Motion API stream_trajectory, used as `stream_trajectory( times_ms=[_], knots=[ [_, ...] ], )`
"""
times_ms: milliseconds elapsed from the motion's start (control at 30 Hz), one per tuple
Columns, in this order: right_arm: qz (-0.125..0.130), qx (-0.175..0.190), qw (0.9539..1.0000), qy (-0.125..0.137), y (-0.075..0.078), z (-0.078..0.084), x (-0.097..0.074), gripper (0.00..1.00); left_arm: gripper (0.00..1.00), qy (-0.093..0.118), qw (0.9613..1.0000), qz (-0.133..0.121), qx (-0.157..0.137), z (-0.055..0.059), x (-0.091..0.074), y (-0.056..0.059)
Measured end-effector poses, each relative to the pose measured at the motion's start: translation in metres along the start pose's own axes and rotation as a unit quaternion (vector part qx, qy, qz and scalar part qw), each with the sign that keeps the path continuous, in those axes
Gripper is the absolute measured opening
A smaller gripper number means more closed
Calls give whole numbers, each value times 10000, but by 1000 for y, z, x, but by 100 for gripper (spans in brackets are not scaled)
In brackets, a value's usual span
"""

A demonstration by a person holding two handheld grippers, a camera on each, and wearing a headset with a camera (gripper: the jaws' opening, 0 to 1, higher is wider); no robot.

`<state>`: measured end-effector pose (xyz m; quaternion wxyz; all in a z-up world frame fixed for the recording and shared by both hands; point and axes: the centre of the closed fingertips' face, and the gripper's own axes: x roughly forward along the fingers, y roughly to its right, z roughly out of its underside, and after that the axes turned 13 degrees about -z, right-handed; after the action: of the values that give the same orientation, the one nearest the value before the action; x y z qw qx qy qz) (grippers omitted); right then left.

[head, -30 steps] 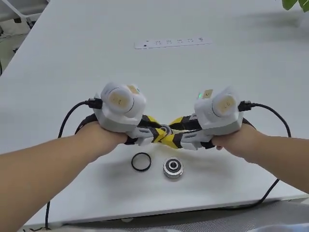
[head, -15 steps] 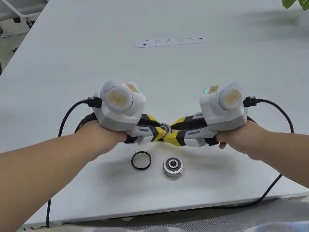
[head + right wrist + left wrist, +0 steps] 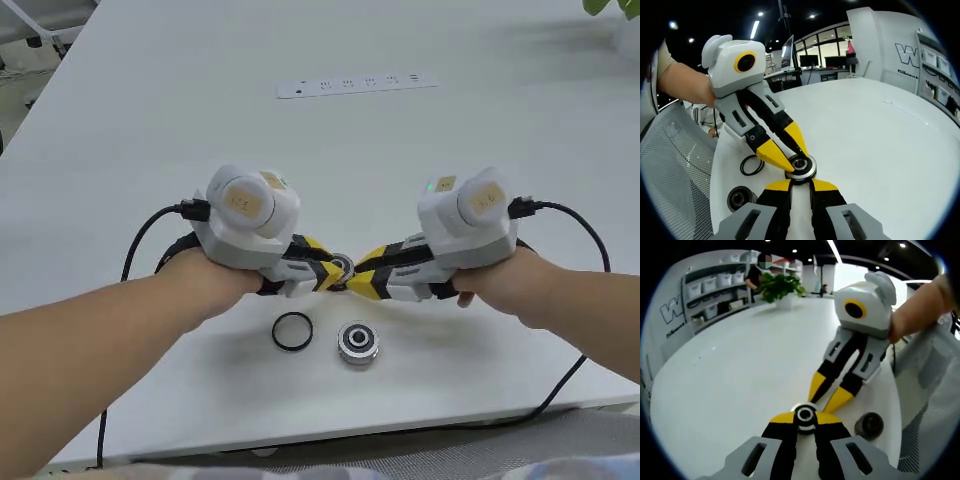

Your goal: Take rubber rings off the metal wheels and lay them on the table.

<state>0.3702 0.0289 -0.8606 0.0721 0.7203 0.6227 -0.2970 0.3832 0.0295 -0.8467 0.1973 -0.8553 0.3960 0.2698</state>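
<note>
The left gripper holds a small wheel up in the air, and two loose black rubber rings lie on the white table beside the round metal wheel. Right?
Not quite: just one loose black rubber ring lies on the white table beside the round metal wheel, as the head view shows. The left gripper does hold a small wheel up in the air.

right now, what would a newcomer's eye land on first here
The yellow-tipped left claw and right claw meet nose to nose at the centre of the head view, both pinching one small metal wheel. Just below them on the white table lie a loose black rubber ring and a second wheel beside it.
</note>
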Motion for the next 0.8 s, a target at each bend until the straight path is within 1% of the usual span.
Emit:
stream_trajectory(
  times_ms=[133,467,633,700,800],
  knots=[
    [1,16,10000,13,0,0,0,8,14,-2,10000,-4,-8,0,0,0],
    [-26,289,9995,126,4,3,-4,3,14,-10,10000,-17,-1,-1,0,0],
    [-13,512,9985,176,4,4,-5,0,14,-8,10000,-21,9,-1,0,0],
    [-20,727,9970,260,5,3,-5,0,14,-5,10000,-18,15,-1,0,0],
    [-15,920,9952,324,6,4,-5,0,14,-2,10000,-24,32,-1,0,0]
  ],
)
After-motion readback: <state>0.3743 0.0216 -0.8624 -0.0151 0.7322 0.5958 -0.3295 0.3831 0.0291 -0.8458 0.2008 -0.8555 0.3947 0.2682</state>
